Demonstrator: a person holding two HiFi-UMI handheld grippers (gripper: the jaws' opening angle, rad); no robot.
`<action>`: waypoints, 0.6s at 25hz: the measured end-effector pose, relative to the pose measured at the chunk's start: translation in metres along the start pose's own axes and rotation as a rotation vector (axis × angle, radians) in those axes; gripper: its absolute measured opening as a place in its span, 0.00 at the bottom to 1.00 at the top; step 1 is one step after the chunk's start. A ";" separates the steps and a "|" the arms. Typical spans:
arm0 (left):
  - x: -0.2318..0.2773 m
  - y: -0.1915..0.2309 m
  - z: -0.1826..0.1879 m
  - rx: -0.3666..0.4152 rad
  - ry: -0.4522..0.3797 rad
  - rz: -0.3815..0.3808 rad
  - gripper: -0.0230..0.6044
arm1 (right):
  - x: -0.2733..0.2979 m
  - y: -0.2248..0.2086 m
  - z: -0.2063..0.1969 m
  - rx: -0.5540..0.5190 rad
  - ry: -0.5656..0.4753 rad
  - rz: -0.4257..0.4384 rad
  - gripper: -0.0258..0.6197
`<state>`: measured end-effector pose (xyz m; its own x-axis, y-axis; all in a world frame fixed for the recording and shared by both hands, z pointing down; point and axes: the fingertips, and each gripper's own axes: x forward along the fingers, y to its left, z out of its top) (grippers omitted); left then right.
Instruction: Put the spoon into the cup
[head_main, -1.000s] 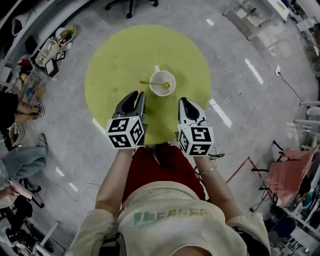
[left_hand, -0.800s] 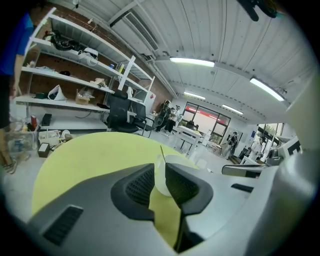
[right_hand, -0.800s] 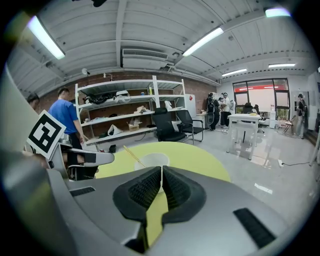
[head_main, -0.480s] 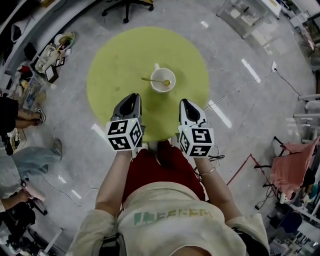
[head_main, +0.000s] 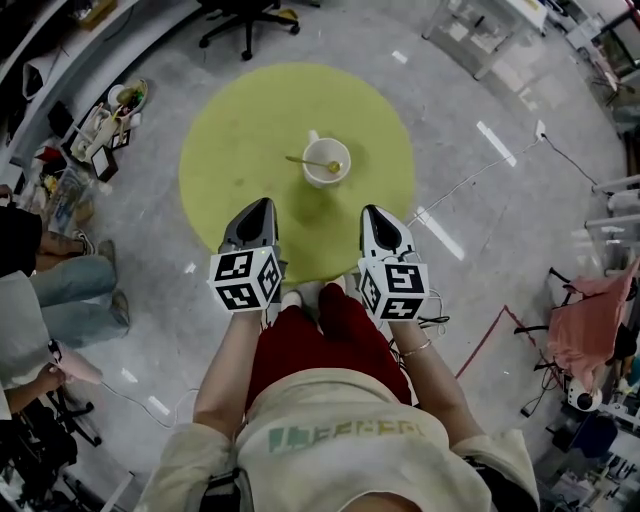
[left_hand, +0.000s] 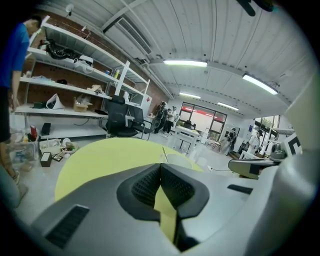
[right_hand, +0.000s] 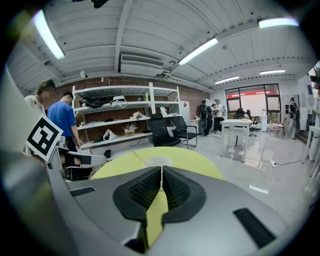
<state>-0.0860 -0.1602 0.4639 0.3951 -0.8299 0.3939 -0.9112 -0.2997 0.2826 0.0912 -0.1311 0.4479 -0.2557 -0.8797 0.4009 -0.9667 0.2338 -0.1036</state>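
A white cup (head_main: 326, 162) stands near the middle of a round yellow-green table (head_main: 240, 130). A gold spoon (head_main: 312, 163) rests in it, bowl inside, handle sticking out over the rim to the left. Both grippers hover at the table's near edge, well short of the cup. My left gripper (head_main: 262, 207) is shut with nothing between its jaws. My right gripper (head_main: 373, 213) is shut and empty too. The cup (right_hand: 159, 161) shows just beyond the jaw tips in the right gripper view, and the cup (left_hand: 176, 159) shows faintly in the left gripper view.
A black office chair (head_main: 240, 18) stands beyond the table. Clutter and bags (head_main: 100, 105) lie on the floor at the left, where people sit. A white cable (head_main: 480, 175) runs across the floor at the right. Shelving (right_hand: 125, 117) lines the far wall.
Both grippers have drawn back toward the person, away from the cup. The left gripper's jaws, parted a second ago, now stand together. The spoon stays in the cup.
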 end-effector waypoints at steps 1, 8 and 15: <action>-0.003 0.000 0.000 0.006 0.000 -0.003 0.07 | -0.003 0.001 0.001 0.002 -0.006 -0.003 0.10; -0.027 -0.005 0.009 0.056 -0.031 -0.026 0.07 | -0.022 0.010 0.002 0.015 -0.038 -0.026 0.10; -0.051 -0.013 0.020 0.126 -0.068 -0.062 0.07 | -0.044 0.023 0.004 0.025 -0.079 -0.040 0.10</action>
<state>-0.0969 -0.1235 0.4222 0.4464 -0.8365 0.3178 -0.8943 -0.4045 0.1913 0.0801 -0.0883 0.4243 -0.2152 -0.9182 0.3324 -0.9757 0.1883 -0.1118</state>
